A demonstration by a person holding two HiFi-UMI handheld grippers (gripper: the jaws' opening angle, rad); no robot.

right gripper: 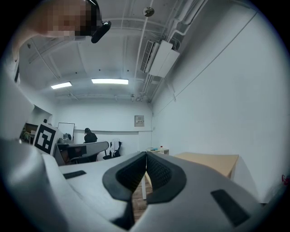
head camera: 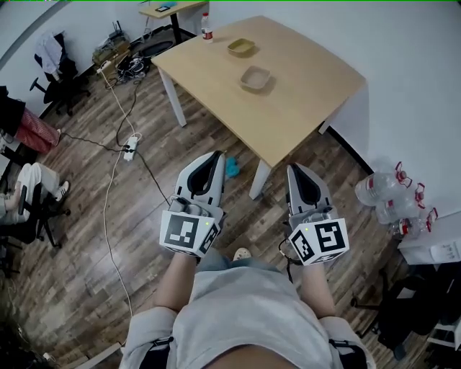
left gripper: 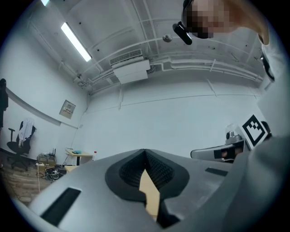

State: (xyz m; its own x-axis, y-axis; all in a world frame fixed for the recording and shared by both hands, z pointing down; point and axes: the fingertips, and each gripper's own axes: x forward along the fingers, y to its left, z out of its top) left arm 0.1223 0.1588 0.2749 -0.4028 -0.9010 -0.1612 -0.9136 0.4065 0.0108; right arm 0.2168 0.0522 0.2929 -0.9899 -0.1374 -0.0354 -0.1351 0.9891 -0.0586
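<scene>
I hold both grippers close to my body, above the wooden floor, short of a light wooden table (head camera: 288,108). My left gripper (head camera: 214,157) is shut with nothing between its jaws; its tips meet in the left gripper view (left gripper: 145,152). My right gripper (head camera: 296,170) is shut and empty too, tips touching in the right gripper view (right gripper: 146,154). On the table stand two shallow bowls, one tan (head camera: 255,77) and one yellowish (head camera: 241,47), plus a small bottle (head camera: 207,27) at the far corner. Both grippers are well away from them.
A power strip (head camera: 130,148) and cables run across the floor at left. Office chairs (head camera: 54,76) stand at the far left. Large water bottles (head camera: 392,194) sit by the right wall. A teal object (head camera: 232,168) lies by the table leg (head camera: 259,180). A small desk (head camera: 169,10) stands at the back.
</scene>
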